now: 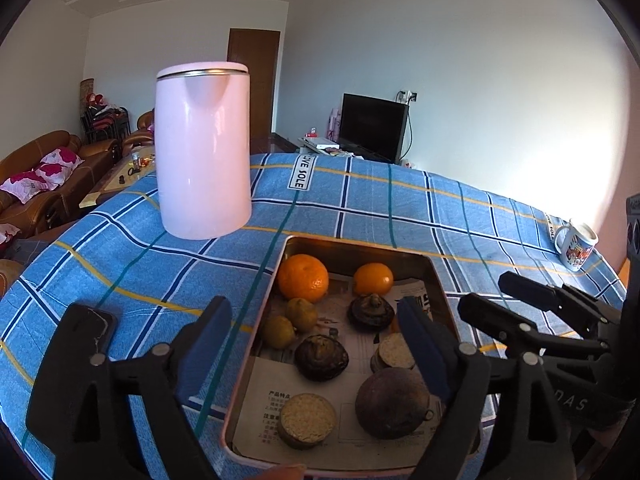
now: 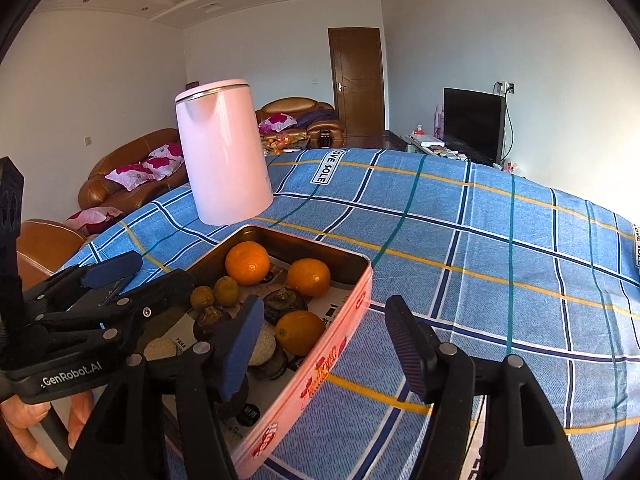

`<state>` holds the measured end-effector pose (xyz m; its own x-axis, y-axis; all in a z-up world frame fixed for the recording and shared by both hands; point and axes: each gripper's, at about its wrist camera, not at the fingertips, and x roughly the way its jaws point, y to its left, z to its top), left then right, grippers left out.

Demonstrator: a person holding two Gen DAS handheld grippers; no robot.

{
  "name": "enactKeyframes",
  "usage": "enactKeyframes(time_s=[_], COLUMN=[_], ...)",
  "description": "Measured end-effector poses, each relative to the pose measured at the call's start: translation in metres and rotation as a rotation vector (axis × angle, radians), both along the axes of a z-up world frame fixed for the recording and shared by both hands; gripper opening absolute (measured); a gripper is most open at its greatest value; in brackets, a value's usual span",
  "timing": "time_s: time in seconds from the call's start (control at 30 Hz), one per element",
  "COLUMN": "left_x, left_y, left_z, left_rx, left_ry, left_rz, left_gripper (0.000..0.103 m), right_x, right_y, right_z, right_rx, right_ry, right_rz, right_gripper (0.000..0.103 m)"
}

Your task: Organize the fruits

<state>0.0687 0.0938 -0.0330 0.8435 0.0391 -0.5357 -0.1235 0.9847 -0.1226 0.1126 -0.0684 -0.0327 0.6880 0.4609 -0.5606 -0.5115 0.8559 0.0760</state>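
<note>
Judging from how things lie, the sorting looks close to finished: every fruit in sight sits inside the metal tray (image 1: 362, 249), and none shows on the blue checked cloth of the worktop (image 1: 400, 208).

The left gripper (image 1: 316, 340) has its fingers spread wide with nothing held; the tray's near left corner lies between and beyond them, the left finger over the cloth and the right finger over the paper lining. The right gripper (image 2: 324, 344) also stands apart and empty, its fingers straddling the tray's pink printed side wall (image 2: 320, 368), one finger inside the tray and the other over the cloth outside it.

Beyond the left fingers two large oranges (image 1: 303, 283) sit at the tray's far end. Nearer lie two small yellow-green citrus (image 1: 302, 314), dark round fruits with stem caps (image 1: 321, 357), pale-topped round pieces (image 1: 307, 420) and a large dull brown fruit (image 1: 392, 402). The right wrist view shows a third orange fruit (image 2: 299, 332) just beyond its left finger.

The fruits are loosely grouped by kind, though not strictly in rows. What may remain is little: perhaps tidying the groups, or drawing both grippers clear. A pink kettle (image 1: 202, 152) stands well beyond the tray, and a mug (image 1: 576, 249) far off to the right.
</note>
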Motion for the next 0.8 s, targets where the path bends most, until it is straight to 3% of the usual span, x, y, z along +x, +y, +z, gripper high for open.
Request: enactKeyframes(time_s=[0.4,0.8], left_x=[-0.025,-0.041], left_y=[-0.014,-0.034], left_z=[0.007,0.01], left_rx=[0.022,0.061], left_ry=[-0.032,-0.053], left_rz=[-0.02,-0.044], left_gripper=[0.099,0.102], right_x=[-0.041,-0.066], right_y=[-0.029,-0.054], right_z=[0.019,0.025], right_rx=[-0.006,0.024], right_ry=[-0.126,-0.171], right_rz=[-0.064,-0.113], right_gripper=[0.074,0.075])
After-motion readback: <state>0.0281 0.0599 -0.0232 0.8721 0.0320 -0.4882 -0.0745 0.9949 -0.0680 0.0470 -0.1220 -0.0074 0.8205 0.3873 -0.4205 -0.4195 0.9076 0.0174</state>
